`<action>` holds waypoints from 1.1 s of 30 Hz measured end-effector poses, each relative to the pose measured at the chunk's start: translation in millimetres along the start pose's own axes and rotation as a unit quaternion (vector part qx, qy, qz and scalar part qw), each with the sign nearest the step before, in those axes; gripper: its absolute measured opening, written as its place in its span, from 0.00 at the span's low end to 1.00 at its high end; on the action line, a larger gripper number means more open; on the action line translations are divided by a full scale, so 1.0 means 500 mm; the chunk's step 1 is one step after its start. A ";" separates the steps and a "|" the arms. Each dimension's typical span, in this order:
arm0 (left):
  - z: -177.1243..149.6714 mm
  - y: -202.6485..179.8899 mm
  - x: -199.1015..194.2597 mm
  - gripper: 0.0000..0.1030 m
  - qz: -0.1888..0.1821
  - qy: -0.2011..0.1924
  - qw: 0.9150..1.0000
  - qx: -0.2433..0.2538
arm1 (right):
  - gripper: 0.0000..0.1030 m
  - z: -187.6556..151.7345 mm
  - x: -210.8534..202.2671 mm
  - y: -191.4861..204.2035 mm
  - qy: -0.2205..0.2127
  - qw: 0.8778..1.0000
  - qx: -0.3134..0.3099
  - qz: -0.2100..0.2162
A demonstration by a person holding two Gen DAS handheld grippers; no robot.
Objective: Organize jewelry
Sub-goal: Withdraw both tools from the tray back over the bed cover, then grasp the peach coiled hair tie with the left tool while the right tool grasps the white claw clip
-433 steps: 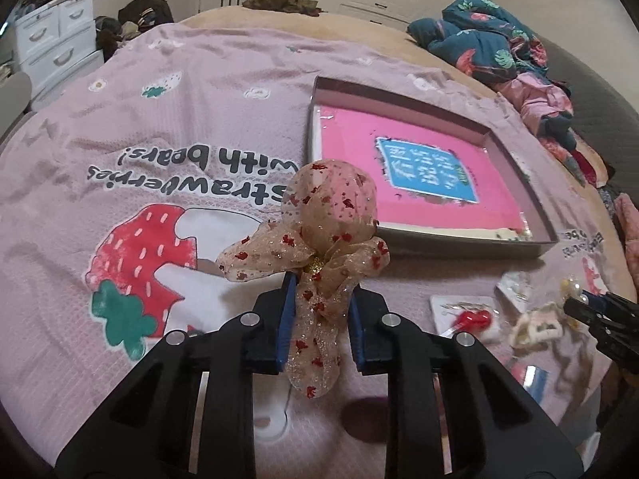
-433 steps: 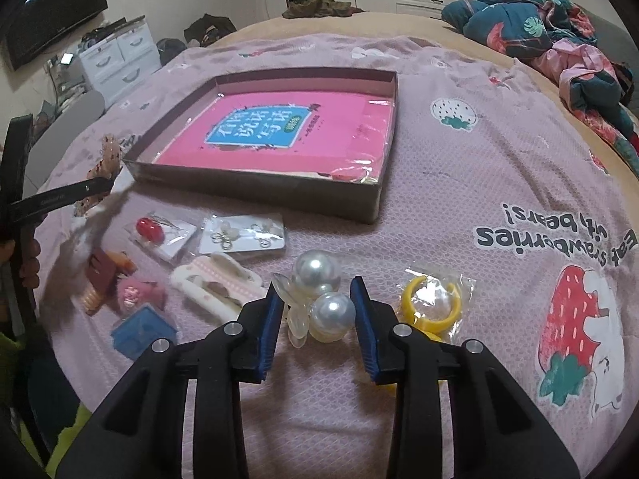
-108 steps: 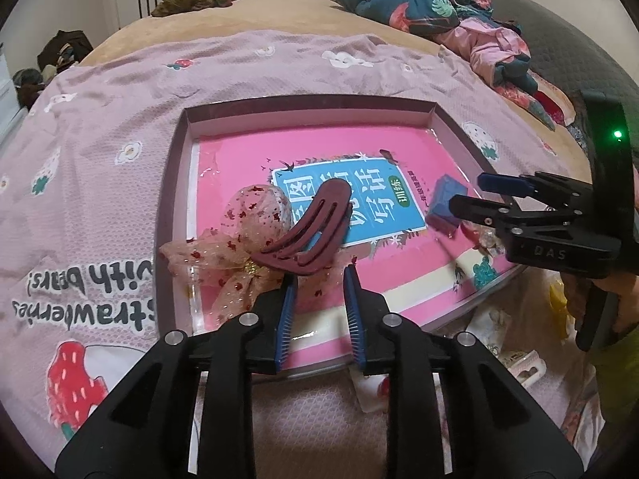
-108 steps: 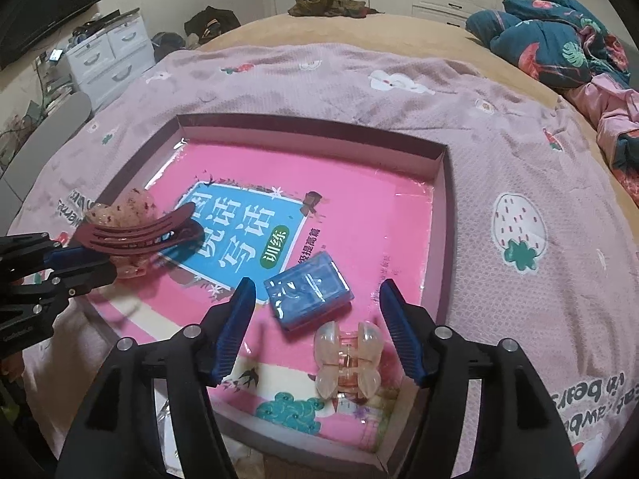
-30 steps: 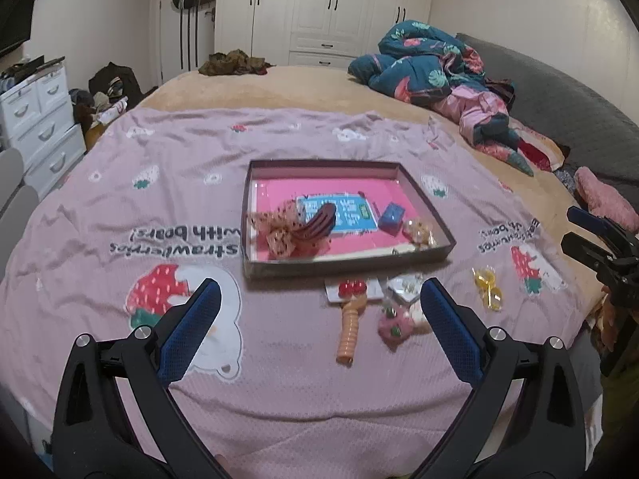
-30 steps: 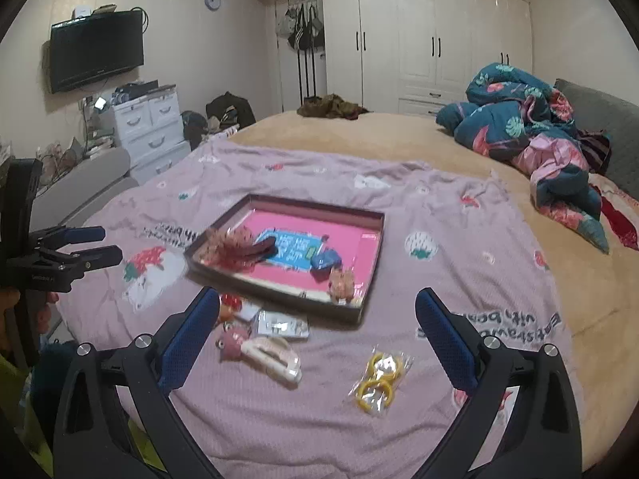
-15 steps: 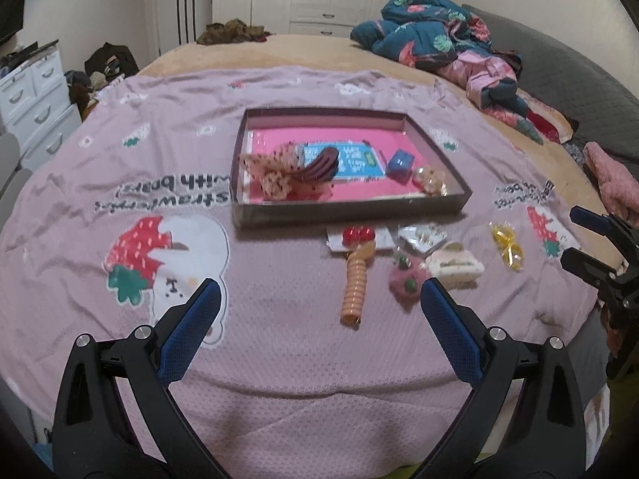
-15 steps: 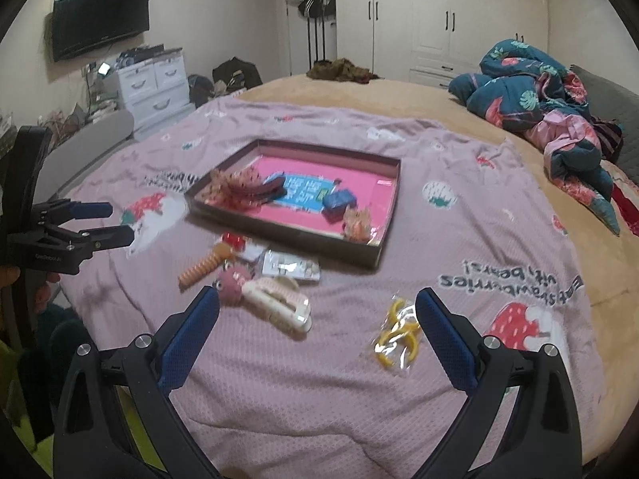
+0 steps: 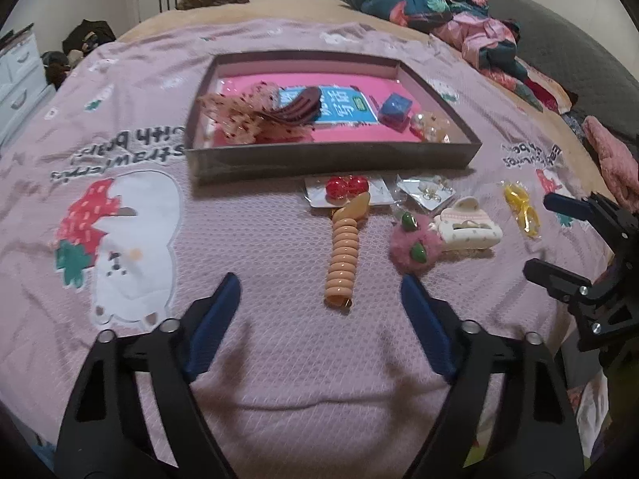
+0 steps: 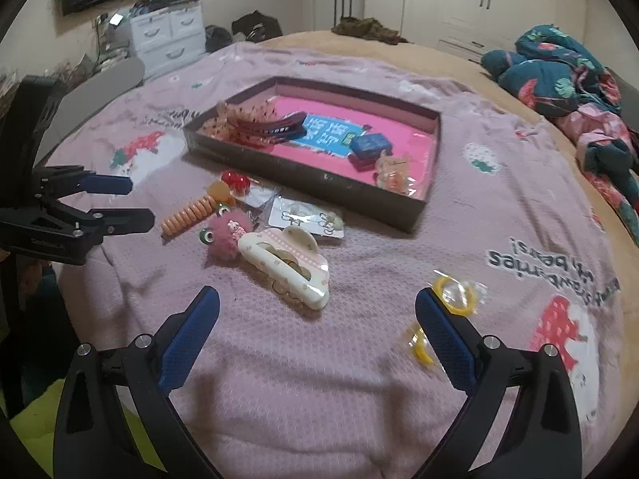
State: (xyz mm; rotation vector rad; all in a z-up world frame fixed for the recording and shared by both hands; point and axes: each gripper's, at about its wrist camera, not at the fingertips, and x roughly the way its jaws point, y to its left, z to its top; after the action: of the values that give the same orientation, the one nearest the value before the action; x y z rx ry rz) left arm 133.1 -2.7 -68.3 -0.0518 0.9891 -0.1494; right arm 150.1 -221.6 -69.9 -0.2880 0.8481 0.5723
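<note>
Left wrist view: I am lowering my left gripper [image 9: 319, 291], jaws closing but empty, toward the orange coiled plastic hair tie [image 9: 342, 255] lying on the pink bedspread [image 9: 259, 359] just ahead, between the fingertips. The shallow brown cardboard box [image 9: 331, 157] is waiting beyond it. Closing too early could nudge the coil aside.

Right wrist view: I am holding my right gripper [image 10: 315, 307] wide open and empty, the cream plastic claw clip [image 10: 285, 265] just ahead. The pink fluffy hair clip [image 10: 225, 237] touching it could get dragged along.

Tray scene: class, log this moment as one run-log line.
left claw: closing, empty, above coil tie | right claw: open, empty | tray: four items | bed: six items left
</note>
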 end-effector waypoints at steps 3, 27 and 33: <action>0.008 -0.002 0.028 0.54 -0.002 0.016 1.000 0.003 | 0.95 0.008 0.029 -0.005 0.012 1.000 -0.007 0.000; 0.006 -0.008 0.065 0.10 -0.030 0.039 0.999 0.002 | 0.50 0.038 0.140 0.020 0.053 0.996 -0.033 0.058; -0.011 0.007 0.047 0.10 -0.031 0.036 0.999 -0.010 | 0.42 0.026 0.122 0.026 0.050 0.996 -0.027 0.063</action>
State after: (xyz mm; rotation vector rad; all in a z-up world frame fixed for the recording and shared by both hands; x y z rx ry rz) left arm 141.3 -2.5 -91.2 -0.0955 1.0615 -0.1995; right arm 182.3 -183.1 -108.9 -0.3160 0.9535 0.7041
